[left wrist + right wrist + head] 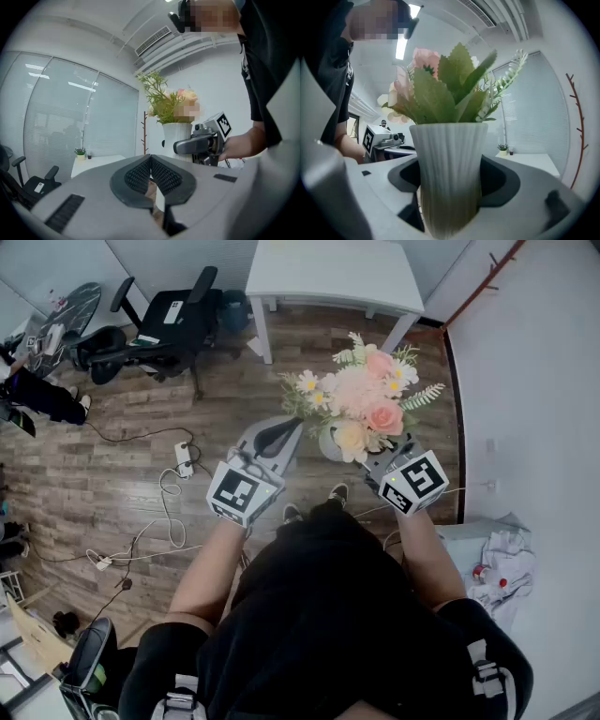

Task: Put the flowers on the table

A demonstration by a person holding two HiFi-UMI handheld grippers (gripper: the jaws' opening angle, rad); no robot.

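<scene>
A bunch of pink and cream flowers stands in a ribbed white vase. My right gripper is shut on that vase, which is upright with a jaw on each side. In the head view the flowers are held over the wooden floor, short of the white table at the top. My left gripper hovers just left of the vase. Its pads meet at the tips with nothing between them. The left gripper view shows the vase and the right gripper off to its right.
A black office chair stands left of the table. Cables and a power strip lie on the floor to the left. A white wall runs along the right, with a pile of cloth beside it. A small potted plant sits on the table.
</scene>
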